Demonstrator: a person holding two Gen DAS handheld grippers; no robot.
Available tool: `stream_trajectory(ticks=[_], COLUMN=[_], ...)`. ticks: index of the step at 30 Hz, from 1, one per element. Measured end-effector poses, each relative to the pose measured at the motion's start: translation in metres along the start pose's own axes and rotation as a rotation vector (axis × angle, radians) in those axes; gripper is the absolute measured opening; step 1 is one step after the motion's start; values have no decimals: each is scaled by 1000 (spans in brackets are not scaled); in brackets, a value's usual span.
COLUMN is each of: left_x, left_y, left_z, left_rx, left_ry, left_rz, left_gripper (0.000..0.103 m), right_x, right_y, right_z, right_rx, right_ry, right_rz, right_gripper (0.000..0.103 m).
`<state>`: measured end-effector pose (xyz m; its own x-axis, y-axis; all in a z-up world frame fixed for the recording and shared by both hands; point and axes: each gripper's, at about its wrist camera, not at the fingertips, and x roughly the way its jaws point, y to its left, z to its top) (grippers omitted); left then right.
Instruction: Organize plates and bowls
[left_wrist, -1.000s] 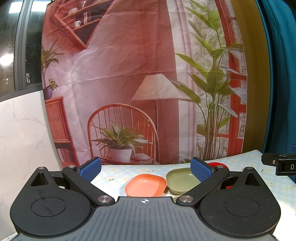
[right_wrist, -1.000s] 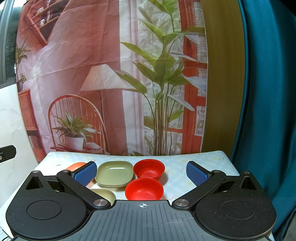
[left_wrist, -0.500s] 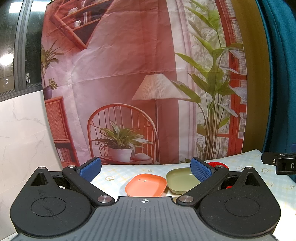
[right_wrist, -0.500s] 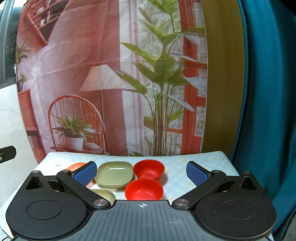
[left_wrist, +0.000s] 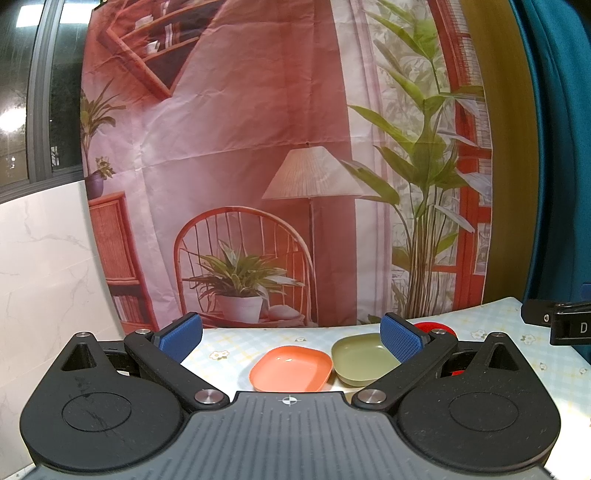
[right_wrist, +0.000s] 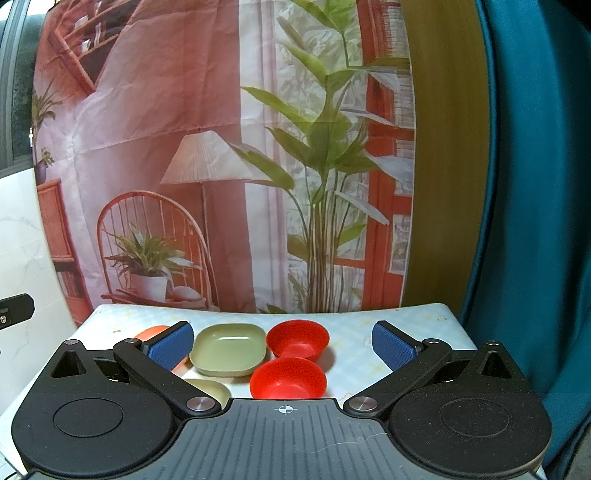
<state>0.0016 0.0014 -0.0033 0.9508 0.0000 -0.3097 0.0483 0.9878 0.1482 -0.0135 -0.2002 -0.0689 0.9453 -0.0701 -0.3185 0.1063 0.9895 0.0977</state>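
- Orange plate (left_wrist: 291, 369) and green plate (left_wrist: 360, 358) lie touching, near the table's (left_wrist: 236, 343) back edge, in my left view; only a sliver of red bowl (left_wrist: 430, 326) shows behind my left gripper (left_wrist: 291, 334), whose fingers are spread, holding nothing.
- Right view: two empty red bowls (right_wrist: 297, 339) (right_wrist: 288, 378) side by side, a cream dish (right_wrist: 208, 389) nearer; my right gripper (right_wrist: 282, 343) gapes wide.

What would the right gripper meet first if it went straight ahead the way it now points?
Most likely the near red bowl, which sits centred between the open jaws of the right gripper, just ahead of it. A second red bowl lies right behind. Depth is unclear, so the gripper might pass above both.
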Motion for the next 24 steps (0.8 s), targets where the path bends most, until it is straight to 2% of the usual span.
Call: stream_trajectory(ticks=[24], left_x=[-3], left_y=[0], left_z=[0], left_rx=[2], left_ry=[1], left_rz=[-4], left_gripper=[103], right_x=[-4], right_y=[1], right_z=[7], right_rx=[-2], right_ry=[-2], right_rz=[-1], right_gripper=[103])
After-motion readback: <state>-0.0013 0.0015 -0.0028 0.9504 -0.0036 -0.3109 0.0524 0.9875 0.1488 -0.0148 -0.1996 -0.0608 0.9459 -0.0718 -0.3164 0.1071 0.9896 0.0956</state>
